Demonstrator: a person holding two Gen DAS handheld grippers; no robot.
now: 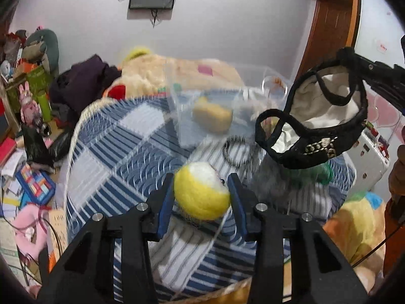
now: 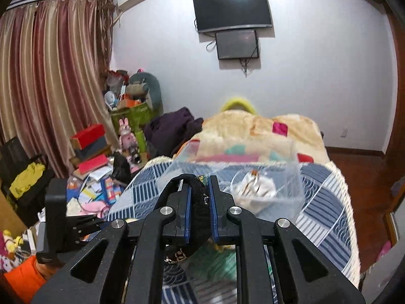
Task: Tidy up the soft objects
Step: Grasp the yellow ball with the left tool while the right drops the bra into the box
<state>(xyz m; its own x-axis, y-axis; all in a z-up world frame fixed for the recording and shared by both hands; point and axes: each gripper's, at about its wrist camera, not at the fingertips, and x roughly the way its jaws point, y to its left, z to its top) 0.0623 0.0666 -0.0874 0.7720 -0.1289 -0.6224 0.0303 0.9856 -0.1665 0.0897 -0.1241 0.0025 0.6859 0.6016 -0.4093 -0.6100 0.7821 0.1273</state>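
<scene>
My left gripper [image 1: 202, 190] is shut on a yellow and white felt ball [image 1: 201, 193] above the blue striped bedspread [image 1: 121, 152]. My right gripper [image 2: 199, 197] is shut on the rim of a small black bag [image 2: 198, 215] with a white lining; the bag hangs open at the right of the left wrist view [image 1: 316, 121]. A clear plastic box [image 1: 202, 106] stands on the bed beyond, with a yellow soft toy [image 1: 212, 116] inside. The box also shows in the right wrist view [image 2: 253, 177]. A black hair tie [image 1: 236, 153] lies near it.
A large cream plush bear [image 1: 162, 73] lies at the bed's far end, next to dark clothes [image 1: 86, 81]. Boxes, books and toys clutter the floor at left [image 2: 96, 167]. A green soft thing [image 1: 316, 174] lies under the bag. Curtains [image 2: 50, 76] hang at left.
</scene>
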